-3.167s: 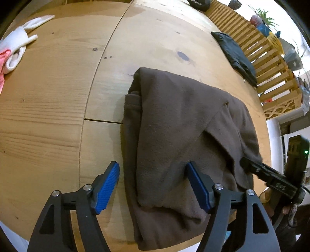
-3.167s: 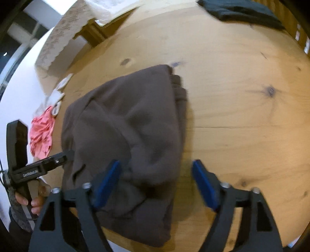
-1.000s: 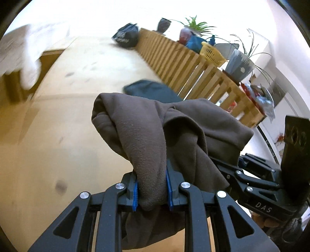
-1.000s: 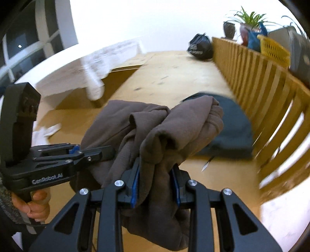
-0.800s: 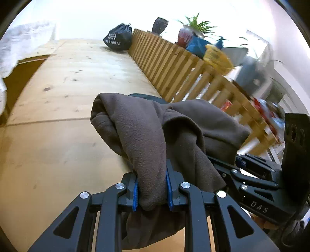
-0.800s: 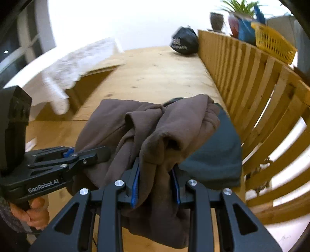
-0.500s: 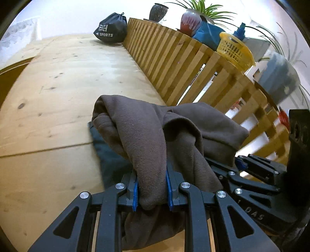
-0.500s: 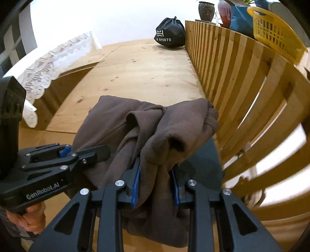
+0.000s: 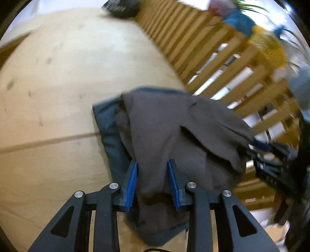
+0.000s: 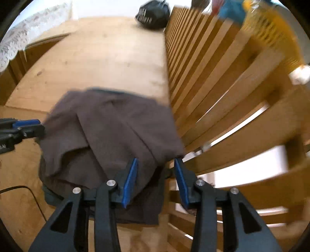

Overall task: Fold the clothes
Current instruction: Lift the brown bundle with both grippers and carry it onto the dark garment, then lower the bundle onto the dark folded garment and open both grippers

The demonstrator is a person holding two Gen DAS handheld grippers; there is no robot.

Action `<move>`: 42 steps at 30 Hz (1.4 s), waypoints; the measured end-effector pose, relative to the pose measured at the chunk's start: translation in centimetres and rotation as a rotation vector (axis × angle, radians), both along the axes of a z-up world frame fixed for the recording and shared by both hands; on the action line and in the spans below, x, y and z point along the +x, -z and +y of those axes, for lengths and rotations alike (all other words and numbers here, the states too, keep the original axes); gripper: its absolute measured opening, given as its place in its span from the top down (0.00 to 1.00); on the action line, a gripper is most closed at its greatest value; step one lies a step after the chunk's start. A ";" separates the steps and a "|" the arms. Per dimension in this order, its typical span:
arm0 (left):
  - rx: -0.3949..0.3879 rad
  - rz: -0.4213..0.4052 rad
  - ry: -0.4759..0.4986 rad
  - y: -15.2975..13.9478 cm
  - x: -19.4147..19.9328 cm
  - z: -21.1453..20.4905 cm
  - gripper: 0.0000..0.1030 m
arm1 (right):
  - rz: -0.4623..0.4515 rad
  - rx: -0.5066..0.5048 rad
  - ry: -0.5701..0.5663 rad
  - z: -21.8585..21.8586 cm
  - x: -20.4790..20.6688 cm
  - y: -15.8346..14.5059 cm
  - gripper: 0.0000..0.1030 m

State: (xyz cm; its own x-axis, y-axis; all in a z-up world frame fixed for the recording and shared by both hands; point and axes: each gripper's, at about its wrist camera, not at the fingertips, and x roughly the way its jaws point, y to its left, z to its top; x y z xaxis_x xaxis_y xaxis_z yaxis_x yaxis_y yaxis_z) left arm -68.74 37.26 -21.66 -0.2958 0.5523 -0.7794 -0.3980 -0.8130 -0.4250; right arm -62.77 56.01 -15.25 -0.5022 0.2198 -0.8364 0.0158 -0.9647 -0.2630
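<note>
A folded brown garment [image 9: 174,126] lies on top of a dark teal garment [image 9: 108,124] on the wooden table [image 9: 48,97], close to the slatted railing. My left gripper [image 9: 153,184] straddles the garment's near edge. Its jaws are opening, and the cloth sits loose between the blue pads. In the right wrist view the same brown garment [image 10: 116,124] rests flat. My right gripper [image 10: 155,180] is also opening, with cloth against its left pad and a gap at its right pad. Each gripper shows at the edge of the other's view.
The wooden slatted railing [image 10: 222,77] runs along the table's right side, right beside the stacked clothes. A black sports bag [image 10: 153,15] sits at the table's far end. A yellow basket [image 9: 267,46] and plants stand beyond the railing. A white lace cloth [image 10: 19,38] hangs at far left.
Both grippers carried the bunched brown garment across to the railing side and lowered it onto the dark teal garment. Both pairs of jaws have parted from the cloth, which now lies flattened.
</note>
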 end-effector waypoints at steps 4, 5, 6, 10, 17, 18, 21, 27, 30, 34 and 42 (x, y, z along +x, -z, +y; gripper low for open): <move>0.028 0.078 0.021 -3.4 0.1 -0.8 0.73 | 0.053 -0.135 -0.035 -0.8 -0.4 -2.3 0.62; 0.013 0.095 0.019 -3.7 -0.1 -0.9 0.74 | 0.051 -0.144 -0.029 -0.8 -0.8 -2.1 0.62; 0.020 0.098 0.025 -3.7 -0.2 -1.0 0.74 | 0.048 -0.153 -0.024 -0.9 -1.1 -1.9 0.62; 0.050 0.064 0.091 -1.8 -0.6 0.6 0.80 | -0.050 -0.125 -0.010 -0.4 -3.1 2.4 0.71; -0.083 -0.026 0.159 3.9 0.2 2.3 0.91 | -0.158 -0.020 0.001 -0.3 -3.9 7.1 0.74; -0.084 -0.001 0.162 2.9 0.4 2.1 0.94 | -0.148 -0.032 0.001 -0.4 -3.9 6.3 0.74; -0.092 0.095 0.177 -0.5 1.0 2.2 0.93 | -0.070 -0.090 0.017 -0.6 -4.2 3.8 0.74; -0.035 0.032 0.173 -1.0 0.2 3.8 0.93 | -0.113 -0.031 0.029 -1.7 -6.8 5.6 0.72; -0.073 -0.016 0.223 1.5 2.3 4.9 0.93 | -0.169 0.019 0.024 -2.1 -7.2 8.3 0.72; -0.061 0.013 0.243 0.9 5.6 3.8 0.93 | -0.116 -0.057 0.050 -2.4 -6.4 5.5 0.71; -0.099 -0.062 0.296 4.3 7.6 4.7 0.90 | -0.250 0.056 -0.020 -3.4 -2.0 8.5 0.71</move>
State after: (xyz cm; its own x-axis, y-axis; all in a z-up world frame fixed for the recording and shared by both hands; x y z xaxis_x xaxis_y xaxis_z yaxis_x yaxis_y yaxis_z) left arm -61.14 41.99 -25.92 -0.0842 0.5275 -0.8454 -0.5994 -0.7046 -0.3799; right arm -64.78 52.62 -23.76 -0.2858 0.2614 -0.9220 0.1057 -0.9476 -0.3014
